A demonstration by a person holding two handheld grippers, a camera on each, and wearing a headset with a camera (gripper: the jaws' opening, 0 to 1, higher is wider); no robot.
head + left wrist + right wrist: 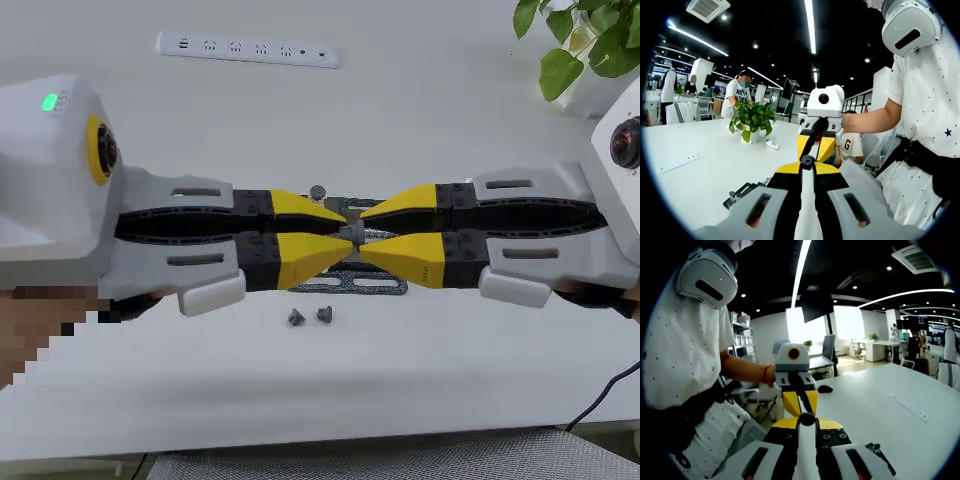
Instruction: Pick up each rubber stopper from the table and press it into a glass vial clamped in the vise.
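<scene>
Over the middle of the table my left gripper (342, 233) and right gripper (366, 236) point at each other, tip to tip. A small grey rubber stopper (353, 234) sits between the yellow fingertips, and both pairs of jaws look shut on it. It also sits at the jaw tips in the left gripper view (807, 161) and the right gripper view (807, 418). Below and behind them lies the dark vise (350, 283), with a capped glass vial (318, 192) standing at its far side. Two more grey stoppers (296, 318) (324, 314) lie on the table in front of the vise.
A white power strip (248, 48) lies at the far edge of the white table (420, 380). A potted plant (580, 45) stands at the far right. A black cable (605, 395) runs off the near right. Other people stand in the room behind.
</scene>
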